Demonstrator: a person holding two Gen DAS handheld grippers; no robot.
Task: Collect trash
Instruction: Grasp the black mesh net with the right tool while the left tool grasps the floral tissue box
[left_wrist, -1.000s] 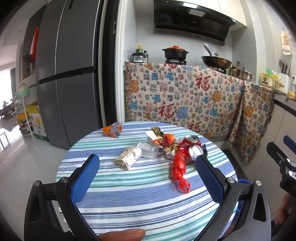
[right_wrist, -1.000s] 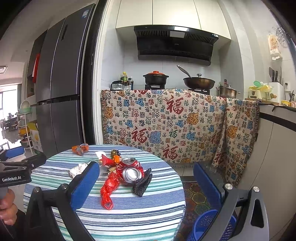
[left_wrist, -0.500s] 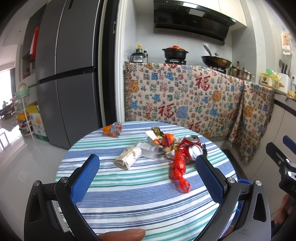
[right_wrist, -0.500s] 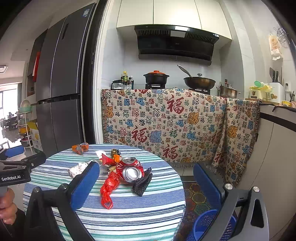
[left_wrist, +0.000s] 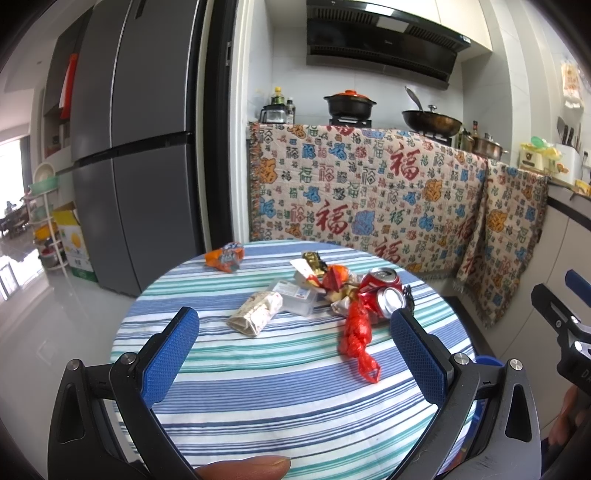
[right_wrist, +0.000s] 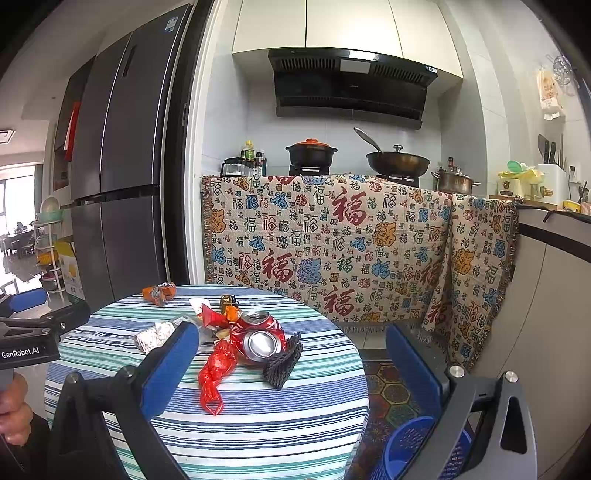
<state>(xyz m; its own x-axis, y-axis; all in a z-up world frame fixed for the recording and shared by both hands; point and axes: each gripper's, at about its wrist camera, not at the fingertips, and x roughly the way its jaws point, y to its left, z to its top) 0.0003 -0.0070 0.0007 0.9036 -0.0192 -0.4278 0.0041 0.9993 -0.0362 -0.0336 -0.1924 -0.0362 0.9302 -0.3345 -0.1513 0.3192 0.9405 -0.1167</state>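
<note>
Trash lies on a round striped table (left_wrist: 280, 398) (right_wrist: 266, 424): two crushed red cans (left_wrist: 382, 291) (right_wrist: 258, 334), a red plastic bag (left_wrist: 356, 339) (right_wrist: 214, 373), a crumpled paper wrapper (left_wrist: 256, 312) (right_wrist: 153, 336), a clear plastic box (left_wrist: 295, 295), an orange packet (left_wrist: 225, 256) (right_wrist: 160, 291), small wrappers (left_wrist: 321, 271) and a black mesh piece (right_wrist: 282, 362). My left gripper (left_wrist: 291, 354) is open, held above the table's near part, short of the pile. My right gripper (right_wrist: 291, 365) is open too, at the table's right side, nothing between its fingers.
A blue basket (right_wrist: 413, 446) stands on the floor right of the table. A patterned cloth (right_wrist: 332, 251) covers the counter behind, with pots on the stove. A grey fridge (left_wrist: 136, 166) stands at the left. The other gripper (left_wrist: 565, 325) shows at the right edge.
</note>
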